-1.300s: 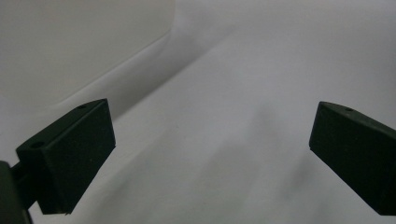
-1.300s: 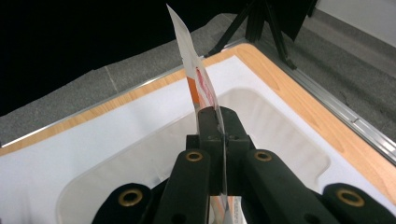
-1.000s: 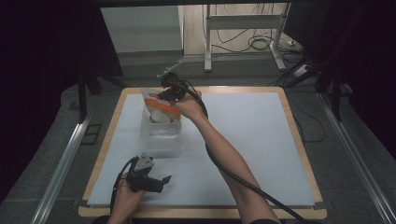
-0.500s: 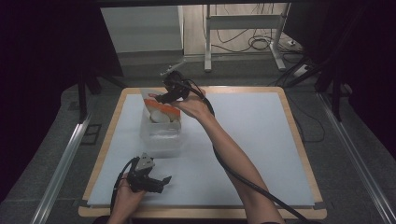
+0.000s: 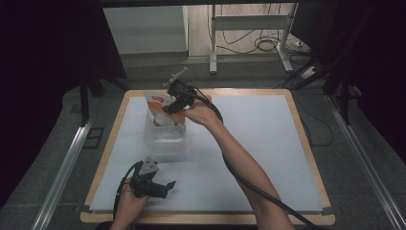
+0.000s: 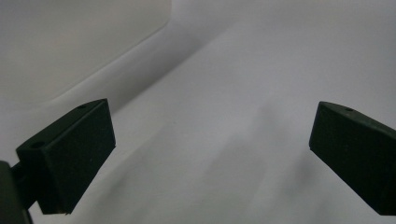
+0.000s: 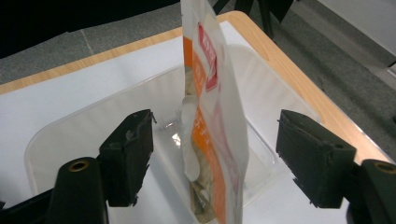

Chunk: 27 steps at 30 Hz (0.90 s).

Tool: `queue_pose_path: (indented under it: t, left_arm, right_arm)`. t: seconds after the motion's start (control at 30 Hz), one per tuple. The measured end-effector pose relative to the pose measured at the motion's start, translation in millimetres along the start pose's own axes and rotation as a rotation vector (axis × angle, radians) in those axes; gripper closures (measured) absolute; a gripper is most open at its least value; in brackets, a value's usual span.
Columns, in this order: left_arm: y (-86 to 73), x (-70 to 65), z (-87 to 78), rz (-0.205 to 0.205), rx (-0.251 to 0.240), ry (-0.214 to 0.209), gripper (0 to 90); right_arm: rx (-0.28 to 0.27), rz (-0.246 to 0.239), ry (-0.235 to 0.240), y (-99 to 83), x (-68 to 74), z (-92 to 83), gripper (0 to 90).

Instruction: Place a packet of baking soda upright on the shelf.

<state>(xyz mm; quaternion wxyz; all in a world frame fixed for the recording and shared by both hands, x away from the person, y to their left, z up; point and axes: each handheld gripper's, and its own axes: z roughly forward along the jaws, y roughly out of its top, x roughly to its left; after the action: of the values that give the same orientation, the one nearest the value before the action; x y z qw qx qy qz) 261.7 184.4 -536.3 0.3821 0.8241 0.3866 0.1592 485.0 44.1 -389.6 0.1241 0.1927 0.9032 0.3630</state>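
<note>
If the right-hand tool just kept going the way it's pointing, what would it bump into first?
Most likely the orange-and-white pouch, standing on edge between the right tool's open jaws, then the clear plastic container beneath. Exact depth is unclear.

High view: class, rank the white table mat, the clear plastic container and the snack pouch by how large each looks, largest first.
1. White table mat, by far the largest.
2. Clear plastic container.
3. Snack pouch, though its lower part sits inside the container and the right tool covers some, so this is less sure.
</note>
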Motion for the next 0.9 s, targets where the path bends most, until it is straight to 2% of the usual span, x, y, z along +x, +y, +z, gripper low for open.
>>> queue_pose_path:
  t: [0.13,0.27,0.5,0.67,0.9]
  left_arm:
    - [0.0,-0.1,0.0,-0.001,-0.001,0.001,0.3]
    - [0.0,-0.2,0.3,0.000,0.001,0.001,0.3]
    - [-0.1,-0.2,-0.1,0.000,0.000,0.002,0.3]
    - [0.2,-0.8,0.4,0.002,0.002,0.002,0.3]
    - [0.3,-1.0,0.0,-0.001,-0.001,0.004,0.3]
  right_arm:
    - [-0.023,0.006,0.016,-5.3,0.1,-5.9,25.3]
    - [-0.059,0.021,0.039,-11.8,-0.5,-14.1,19.8]
    - [-0.084,0.035,0.041,-28.0,1.5,-32.8,10.5]
    - [-0.095,0.034,0.041,-49.3,5.0,-50.9,5.3]
    - [-0.118,0.039,0.031,-88.2,10.4,-76.2,2.8]
